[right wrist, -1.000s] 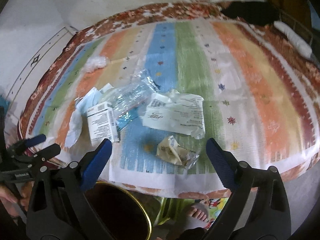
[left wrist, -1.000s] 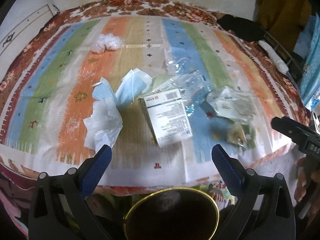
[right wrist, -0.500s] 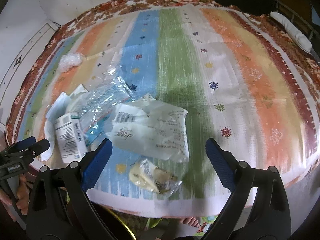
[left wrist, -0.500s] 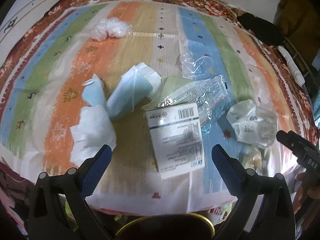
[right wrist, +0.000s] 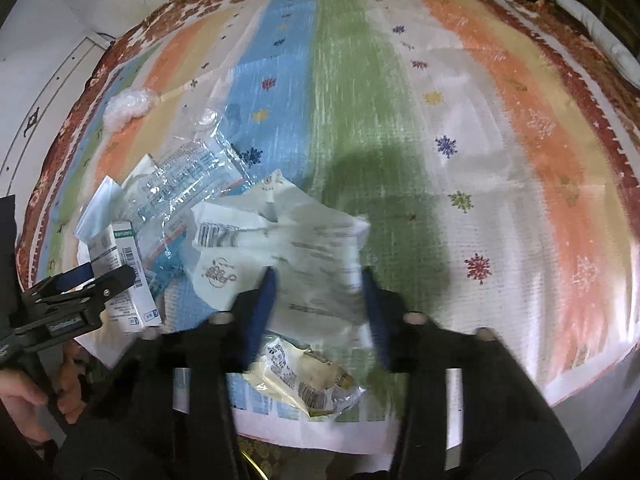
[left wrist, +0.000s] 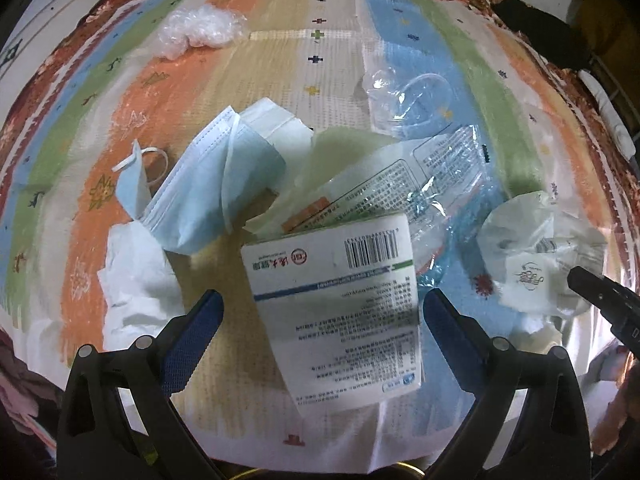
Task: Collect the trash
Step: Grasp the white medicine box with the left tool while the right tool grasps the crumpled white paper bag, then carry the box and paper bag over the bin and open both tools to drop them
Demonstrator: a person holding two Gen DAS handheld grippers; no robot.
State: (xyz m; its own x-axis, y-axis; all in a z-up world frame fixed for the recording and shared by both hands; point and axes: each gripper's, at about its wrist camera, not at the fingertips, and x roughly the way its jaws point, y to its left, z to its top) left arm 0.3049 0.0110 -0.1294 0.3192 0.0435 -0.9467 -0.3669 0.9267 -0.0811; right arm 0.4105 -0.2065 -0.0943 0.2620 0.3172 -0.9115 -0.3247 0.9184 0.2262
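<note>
Surface: a striped cloth [left wrist: 328, 12] in orange, tan, blue and green bands with a red floral border fills both views.

Trash, left wrist view:
- White printed carton [left wrist: 340, 304], lower centre, lying flat, barcode toward the top.
- Blue face mask [left wrist: 208, 192], centre left, crumpled, just above and left of the carton.
- White tissue [left wrist: 136, 280], lower left, touching the mask's lower edge.
- Clear printed plastic bag [left wrist: 420, 176], centre right, its lower edge under the carton's top.
- Clear plastic blister [left wrist: 408, 100], upper right of centre.
- Crumpled clear film [left wrist: 196, 32], upper left, well apart from the pile.
- White crumpled wrapper [left wrist: 540, 256], right edge.

Trash, right wrist view:
- The wrapper [right wrist: 288, 256] sits at centre.
- Yellowish snack packet [right wrist: 308, 376], lower centre, just below the wrapper.

Grippers:
- Left gripper [left wrist: 318, 328]: we see its blue fingers standing wide apart, one either side of the carton, not touching it.
- Right gripper [right wrist: 318, 280]: its jaws have just been closing; the blurred fingers stand narrowly apart with the wrapper between them. We cannot tell whether the pads press on it.

A hand [right wrist: 24, 396] shows at the lower left of the right wrist view.
</note>
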